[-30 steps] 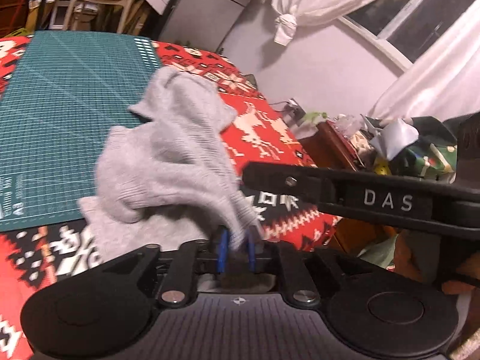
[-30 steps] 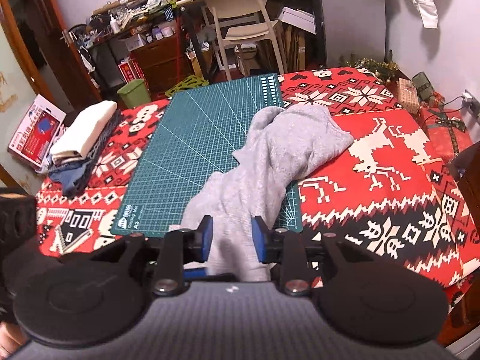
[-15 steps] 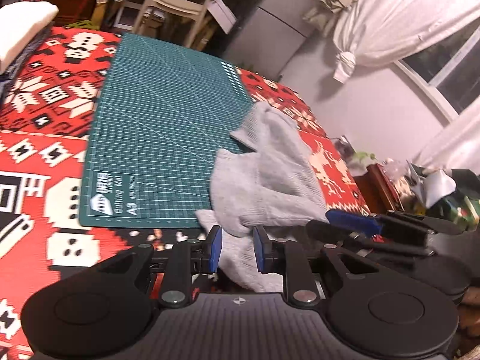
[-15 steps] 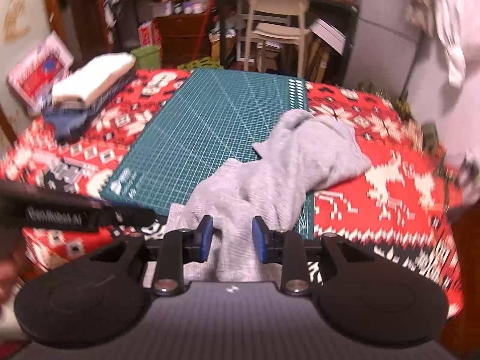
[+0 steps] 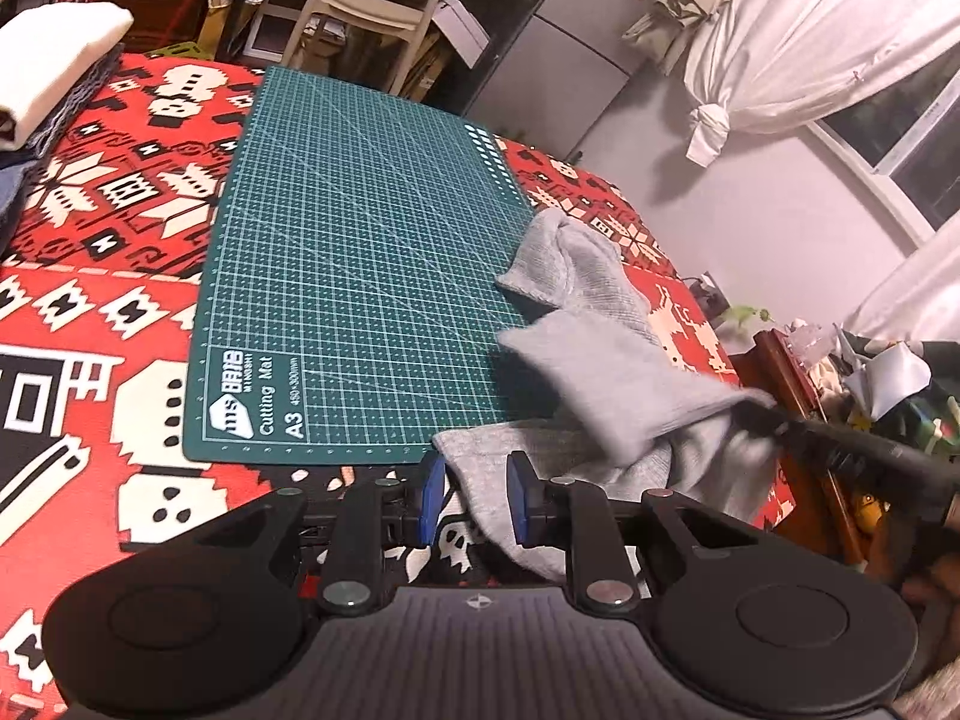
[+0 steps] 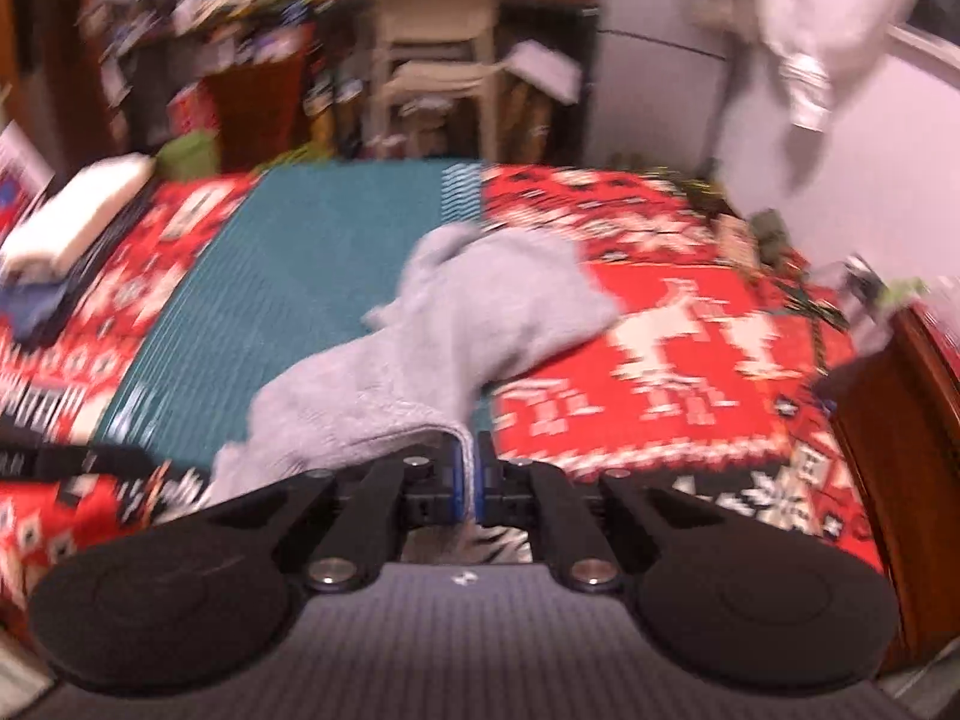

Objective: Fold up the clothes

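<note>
A crumpled grey knit garment (image 5: 600,372) lies across the right edge of the green cutting mat (image 5: 360,270) and onto the red patterned cloth. My left gripper (image 5: 474,492) stands open at the garment's near corner, which lies loosely between the blue pads. My right gripper (image 6: 468,468) has its jaws closing tight on a fold of the garment (image 6: 480,324), pads pressed on it. In the left wrist view the right gripper (image 5: 771,417) holds that fold raised above the table. The right wrist view is blurred by motion.
A folded stack of clothes (image 5: 54,60) sits at the table's far left. The red patterned tablecloth (image 5: 90,330) covers the table. A wooden cabinet (image 6: 900,450) with clutter stands off the right edge. A chair (image 5: 372,0) and shelves stand behind the table.
My right gripper has shut on a fold of the garment and lifted it. The left gripper's pads stand wider apart than a second ago, and its view has swung left over the mat.
</note>
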Demonstrator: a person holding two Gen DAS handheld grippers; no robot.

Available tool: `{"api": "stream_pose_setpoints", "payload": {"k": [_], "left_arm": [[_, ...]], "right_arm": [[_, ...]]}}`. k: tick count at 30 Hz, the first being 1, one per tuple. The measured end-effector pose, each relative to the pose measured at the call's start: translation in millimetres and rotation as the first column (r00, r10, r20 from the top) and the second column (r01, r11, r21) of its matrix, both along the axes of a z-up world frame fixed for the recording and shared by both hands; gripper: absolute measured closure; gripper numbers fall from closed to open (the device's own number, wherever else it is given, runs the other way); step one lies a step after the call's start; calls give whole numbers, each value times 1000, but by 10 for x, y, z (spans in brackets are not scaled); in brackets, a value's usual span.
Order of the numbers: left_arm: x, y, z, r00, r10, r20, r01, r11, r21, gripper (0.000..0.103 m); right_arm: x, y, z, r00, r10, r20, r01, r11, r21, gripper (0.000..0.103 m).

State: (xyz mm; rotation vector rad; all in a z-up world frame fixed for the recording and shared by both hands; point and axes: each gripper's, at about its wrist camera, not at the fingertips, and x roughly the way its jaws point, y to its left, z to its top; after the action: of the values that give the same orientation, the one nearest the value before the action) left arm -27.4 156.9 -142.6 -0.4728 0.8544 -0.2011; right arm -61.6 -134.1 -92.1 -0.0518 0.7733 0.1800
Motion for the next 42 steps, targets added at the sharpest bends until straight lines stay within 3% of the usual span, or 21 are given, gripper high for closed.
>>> {"api": "stream_pose_setpoints", "payload": {"k": [9, 15, 19, 22, 23, 27, 31, 34, 38, 42], "left_arm": [[215, -162, 77, 998, -60, 36, 57, 995, 83, 83], [566, -302, 131, 989, -134, 63, 124, 983, 138, 83], [845, -431, 241, 977, -191, 100, 166, 963, 212, 83], [1085, -543, 317, 962, -241, 129, 200, 942, 269, 68], [1169, -587, 337, 956, -259, 139, 211, 933, 290, 64], [1527, -832, 338, 924, -350, 155, 265, 877, 401, 64], [1882, -1136, 251, 884, -446, 142, 337, 816, 470, 64], [2167, -1358, 179, 857, -501, 122, 382, 777, 500, 64], [2493, -1594, 15, 819, -569, 70, 452, 716, 532, 65], [2703, -1756, -147, 800, -600, 25, 499, 687, 528, 66]], "right_arm": [[186, -1191, -35, 952, -305, -25, 305, 938, 166, 99], [216, -1598, -255, 914, -400, -70, 406, 893, 195, 99], [267, -1782, -342, 890, -452, -64, 455, 869, 193, 99], [346, -1970, -377, 864, -500, -59, 500, 840, 209, 99], [373, -2033, -383, 856, -515, -56, 514, 831, 212, 99], [493, -2249, -435, 830, -555, -46, 552, 809, 201, 99], [606, -2310, -518, 844, -534, -54, 533, 822, 199, 99], [648, -2310, -552, 852, -521, -45, 520, 833, 191, 99], [631, -2402, -550, 844, -534, -46, 530, 819, 219, 99], [617, -2506, -577, 835, -548, -55, 544, 805, 235, 99]]}}
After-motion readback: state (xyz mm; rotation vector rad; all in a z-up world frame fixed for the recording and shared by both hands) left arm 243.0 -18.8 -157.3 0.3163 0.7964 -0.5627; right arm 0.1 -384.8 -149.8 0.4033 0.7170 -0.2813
